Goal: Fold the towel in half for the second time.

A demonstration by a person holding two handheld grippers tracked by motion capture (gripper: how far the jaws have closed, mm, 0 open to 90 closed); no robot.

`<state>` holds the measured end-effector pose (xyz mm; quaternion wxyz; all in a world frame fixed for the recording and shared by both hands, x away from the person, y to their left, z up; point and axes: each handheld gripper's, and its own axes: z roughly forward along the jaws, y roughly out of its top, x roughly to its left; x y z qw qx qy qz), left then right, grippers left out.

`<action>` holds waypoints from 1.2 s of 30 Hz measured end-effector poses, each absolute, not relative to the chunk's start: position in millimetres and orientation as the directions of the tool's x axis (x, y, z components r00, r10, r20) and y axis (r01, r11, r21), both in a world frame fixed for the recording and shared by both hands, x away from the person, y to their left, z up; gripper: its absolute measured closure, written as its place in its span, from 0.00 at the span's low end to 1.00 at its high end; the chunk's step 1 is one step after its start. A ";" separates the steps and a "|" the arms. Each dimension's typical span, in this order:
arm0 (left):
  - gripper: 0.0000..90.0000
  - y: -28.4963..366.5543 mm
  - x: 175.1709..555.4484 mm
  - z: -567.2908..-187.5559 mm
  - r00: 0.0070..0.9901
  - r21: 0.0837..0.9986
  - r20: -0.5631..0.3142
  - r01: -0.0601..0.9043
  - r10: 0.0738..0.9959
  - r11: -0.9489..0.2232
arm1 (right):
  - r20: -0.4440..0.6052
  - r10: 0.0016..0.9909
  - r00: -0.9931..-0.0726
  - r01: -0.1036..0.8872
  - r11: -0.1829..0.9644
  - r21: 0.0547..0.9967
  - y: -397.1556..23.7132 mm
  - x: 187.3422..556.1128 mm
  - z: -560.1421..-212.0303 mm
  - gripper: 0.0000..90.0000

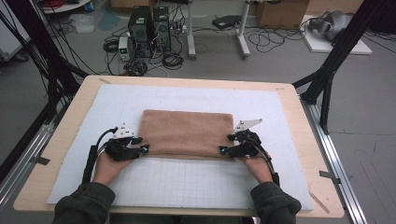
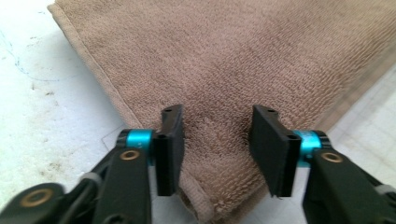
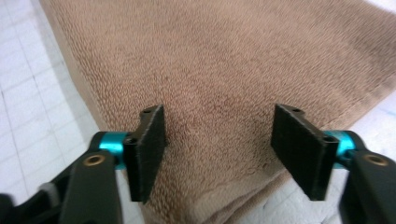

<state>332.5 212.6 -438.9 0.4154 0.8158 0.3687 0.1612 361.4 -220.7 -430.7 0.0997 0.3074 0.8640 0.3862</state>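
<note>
The main risk is that the folded layers slide out of register. Both grippers sit at the near corners of the folded tan terry-cloth towel (image 1: 187, 132), and if either one pulls away while a finger pad drags on the pile, the top layer could be tugged askew or peeled back open. A second risk is that, if the fingers close again here, they may catch only the upper layer, so a lift would separate the fold instead of carrying it whole. The looped hem at the corner in the left gripper view could also snag on a pad.

The left gripper (image 1: 143, 149) has its black fingers (image 2: 169, 148) standing about half open, straddling the towel's near-left corner without pressing it; cloth lies between them but is not gripped. The right gripper (image 1: 223, 150) has its fingers (image 3: 148, 145) parted wider, over the near-right corner, and again nothing is clamped.

The towel lies flat as a wide rectangle in the middle of the white gridded mat (image 1: 196, 179) that covers the pale wooden counter (image 1: 63, 140), its long edges running across the person's view. Its surface is a soft looped pile, smooth, with a stitched hem along the side edges and stacked layers visible at the near edge.
</note>
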 end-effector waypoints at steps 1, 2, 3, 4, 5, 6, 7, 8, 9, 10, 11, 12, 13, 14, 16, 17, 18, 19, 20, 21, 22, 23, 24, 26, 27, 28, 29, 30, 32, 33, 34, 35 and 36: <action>0.54 214.0 332.1 -437.7 0.682 0.798 -0.049 0.466 0.730 -0.382 | 0.068 0.609 -0.790 0.453 0.506 0.734 -220.8 360.9 -429.9 0.34; 0.53 214.9 331.5 -436.8 0.686 0.803 -0.068 0.468 0.724 -0.368 | 0.069 0.609 -0.790 0.451 0.501 0.738 -221.1 360.3 -428.9 0.32; 0.52 215.2 330.7 -435.7 0.688 0.806 -0.079 0.470 0.722 -0.360 | 0.074 0.612 -0.788 0.452 0.492 0.744 -221.3 359.6 -428.1 0.31; 0.49 215.0 329.6 -434.6 0.691 0.807 -0.077 0.467 0.719 -0.362 | 0.083 0.611 -0.787 0.454 0.483 0.749 -221.3 358.8 -427.3 0.29; 0.47 215.0 328.5 -433.5 0.695 0.808 -0.077 0.464 0.715 -0.364 | 0.085 0.611 -0.787 0.451 0.475 0.756 -220.9 357.6 -426.2 0.27; 0.46 215.0 327.4 -432.4 0.692 0.810 -0.077 0.463 0.717 -0.360 | 0.087 0.612 -0.786 0.449 0.468 0.761 -220.1 355.9 -424.8 0.26; 0.43 215.2 326.1 -431.2 0.690 0.813 -0.080 0.463 0.719 -0.353 | 0.080 0.610 -0.789 0.439 0.468 0.767 -219.5 354.8 -423.6 0.25; 0.42 215.8 325.0 -429.7 0.693 0.818 -0.084 0.458 0.716 -0.347 | 0.073 0.610 -0.789 0.433 0.468 0.771 -219.2 353.5 -422.2 0.24; 0.42 216.3 323.4 -428.2 0.692 0.825 -0.090 0.455 0.716 -0.336 | 0.077 0.612 -0.787 0.433 0.460 0.775 -219.1 352.3 -420.9 0.23; 0.41 216.9 322.1 -426.7 0.694 0.826 -0.093 0.454 0.714 -0.334 | 0.077 0.605 -0.793 0.425 0.457 0.781 -219.3 351.4 -419.6 0.23; 0.40 217.1 321.0 -425.7 0.696 0.827 -0.092 0.452 0.712 -0.334 | 0.076 0.602 -0.795 0.422 0.459 0.781 -218.8 349.8 -418.6 0.23; 0.39 217.3 319.5 -424.6 0.697 0.829 -0.087 0.447 0.712 -0.336 | 0.064 0.601 -0.796 0.415 0.466 0.782 -218.6 349.2 -418.2 0.23; 0.38 217.3 318.0 -423.6 0.697 0.830 -0.085 0.445 0.712 -0.337 | 0.057 0.604 -0.795 0.412 0.469 0.781 -218.3 348.2 -417.5 0.21; 0.38 217.7 316.8 -422.6 0.700 0.830 -0.077 0.440 0.710 -0.344 | 0.057 0.606 -0.793 0.412 0.467 0.782 -218.7 347.3 -416.7 0.20; 0.36 219.2 315.6 -421.3 0.698 0.831 -0.075 0.438 0.712 -0.342 | 0.061 0.612 -0.788 0.414 0.454 0.789 -219.4 345.8 -415.0 0.18; 0.36 219.9 315.3 -420.9 0.695 0.834 -0.086 0.442 0.714 -0.330 | 0.055 0.617 -0.785 0.412 0.454 0.790 -219.7 344.7 -414.1 0.17; 0.36 221.2 314.8 -420.0 0.694 0.834 -0.085 0.442 0.715 -0.330 | 0.054 0.622 -0.781 0.412 0.450 0.792 -219.9 344.0 -413.4 0.16; 0.35 221.7 314.5 -419.6 0.692 0.836 -0.083 0.439 0.717 -0.328 | 0.056 0.624 -0.779 0.415 0.446 0.793 -220.3 343.2 -412.7 0.15; 0.35 222.2 314.2 -419.3 0.690 0.839 -0.086 0.440 0.719 -0.322 | 0.053 0.625 -0.779 0.413 0.448 0.793 -220.6 342.8 -412.3 0.15; 0.35 223.1 314.0 -418.7 0.692 0.839 -0.092 0.441 0.716 -0.319 | 0.051 0.627 -0.777 0.413 0.447 0.794 -220.8 342.5 -412.0 0.14; 0.34 223.4 313.9 -418.5 0.693 0.839 -0.090 0.440 0.716 -0.320 | 0.058 0.626 -0.777 0.415 0.441 0.796 -221.4 342.6 -411.9 0.14; 0.33 223.4 313.8 -418.2 0.694 0.840 -0.086 0.436 0.715 -0.322 | 0.061 0.626 -0.777 0.416 0.439 0.796 -221.5 342.4 -411.7 0.14; 0.33 223.6 313.6 -418.2 0.691 0.841 -0.090 0.438 0.717 -0.317 | 0.051 0.628 -0.776 0.412 0.444 0.796 -221.8 342.1 -411.2 0.14; 0.31 224.1 313.7 -417.9 0.691 0.841 -0.093 0.440 0.717 -0.315 | 0.055 0.630 -0.774 0.416 0.441 0.795 -222.1 341.0 -410.5 0.14; 0.31 224.4 313.7 -417.8 0.690 0.842 -0.091 0.438 0.718 -0.314 | 0.052 0.628 -0.776 0.414 0.444 0.795 -222.2 340.5 -409.9 0.14; 0.30 224.8 313.7 -417.7 0.687 0.841 -0.094 0.441 0.720 -0.312 | 0.047 0.630 -0.775 0.411 0.445 0.795 -222.1 339.7 -409.4 0.14; 0.29 225.0 314.0 -417.7 0.684 0.840 -0.095 0.445 0.723 -0.310 | 0.047 0.628 -0.777 0.409 0.446 0.796 -222.2 339.4 -409.1 0.14; 0.28 225.2 314.0 -417.7 0.681 0.840 -0.096 0.447 0.726 -0.309 | 0.052 0.628 -0.777 0.411 0.444 0.796 -222.1 338.6 -408.5 0.14; 0.27 226.0 313.7 -417.1 0.682 0.838 -0.093 0.447 0.725 -0.313 | 0.043 0.624 -0.780 0.404 0.450 0.796 -222.3 336.7 -407.1 0.14; 0.27 226.3 313.3 -416.7 0.681 0.839 -0.094 0.447 0.726 -0.310 | 0.045 0.627 -0.777 0.406 0.445 0.798 -222.8 336.1 -406.5 0.14; 0.26 226.9 312.9 -416.1 0.681 0.840 -0.091 0.444 0.727 -0.310 | 0.046 0.625 -0.779 0.404 0.445 0.800 -223.6 335.4 -405.7 0.14; 0.25 227.4 312.3 -415.5 0.679 0.840 -0.093 0.446 0.728 -0.309 | 0.046 0.624 -0.780 0.403 0.444 0.800 -224.2 334.2 -404.9 0.14; 0.25 227.8 311.6 -414.8 0.679 0.841 -0.097 0.447 0.728 -0.305 | 0.047 0.623 -0.780 0.401 0.442 0.802 -225.0 332.7 -403.8 0.14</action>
